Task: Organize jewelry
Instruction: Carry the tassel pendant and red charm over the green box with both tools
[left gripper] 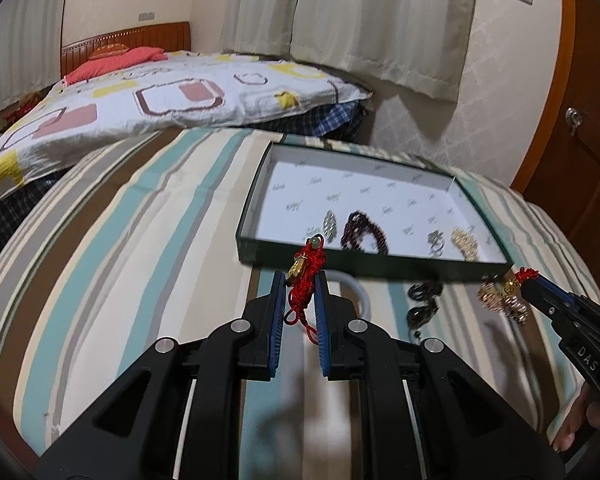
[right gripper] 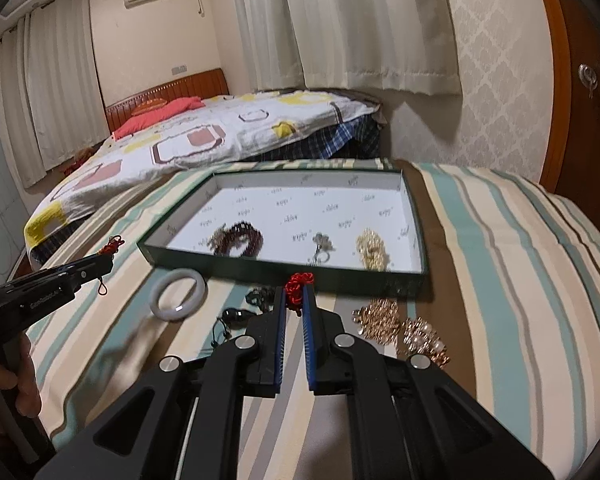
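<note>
A green tray with a white liner (left gripper: 380, 258) (right gripper: 284, 270) lies on the striped bedcover. In it are a dark red bead bracelet (left gripper: 364, 230) (right gripper: 240, 236), a silver ring (left gripper: 436, 242) (right gripper: 322, 246) and a gold chain (left gripper: 466, 242) (right gripper: 372, 252). My left gripper (left gripper: 300, 280) is shut on a red knotted cord charm with a gold piece (left gripper: 306, 268), just before the tray's near wall. My right gripper (right gripper: 294, 292) is shut on another red cord charm (right gripper: 298, 286) (left gripper: 518, 280). A pale jade bangle (right gripper: 178, 294), dark pendants (right gripper: 236, 316) (left gripper: 422, 300) and gold brooches (right gripper: 404, 330) (left gripper: 500, 300) lie loose.
A second bed with a patterned quilt (left gripper: 160, 100) (right gripper: 204, 136) stands beyond. Curtains and a wallpapered wall are at the back. A wooden door (left gripper: 580, 120) is at the right.
</note>
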Available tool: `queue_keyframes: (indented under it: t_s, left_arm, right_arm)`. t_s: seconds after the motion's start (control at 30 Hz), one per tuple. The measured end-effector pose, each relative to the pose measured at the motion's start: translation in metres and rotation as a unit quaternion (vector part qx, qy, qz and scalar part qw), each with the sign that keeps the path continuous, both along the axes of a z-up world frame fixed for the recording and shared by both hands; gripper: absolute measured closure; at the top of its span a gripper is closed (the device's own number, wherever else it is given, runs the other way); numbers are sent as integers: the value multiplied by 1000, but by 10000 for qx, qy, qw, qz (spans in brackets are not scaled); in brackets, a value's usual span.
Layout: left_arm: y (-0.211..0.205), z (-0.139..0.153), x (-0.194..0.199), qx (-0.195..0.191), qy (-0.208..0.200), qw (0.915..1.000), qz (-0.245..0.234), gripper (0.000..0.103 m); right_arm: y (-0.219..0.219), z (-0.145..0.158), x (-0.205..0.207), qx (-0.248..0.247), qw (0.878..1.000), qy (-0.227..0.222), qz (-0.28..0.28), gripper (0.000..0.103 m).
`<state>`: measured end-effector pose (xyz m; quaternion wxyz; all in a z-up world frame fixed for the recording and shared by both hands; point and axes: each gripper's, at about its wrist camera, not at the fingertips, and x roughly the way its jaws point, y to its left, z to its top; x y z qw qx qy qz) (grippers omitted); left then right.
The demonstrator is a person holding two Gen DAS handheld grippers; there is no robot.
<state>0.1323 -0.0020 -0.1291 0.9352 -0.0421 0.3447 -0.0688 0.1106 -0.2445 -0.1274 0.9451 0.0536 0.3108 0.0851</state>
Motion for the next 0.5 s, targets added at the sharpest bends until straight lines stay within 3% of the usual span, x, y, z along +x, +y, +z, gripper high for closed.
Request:
queue_keyframes:
  t_s: [0.5]
  left_arm:
    - [-16, 35, 24, -136, -386, 9990, -152, 88]
  right_arm:
    - [-7, 39, 19, -111, 9982, -582, -59, 94]
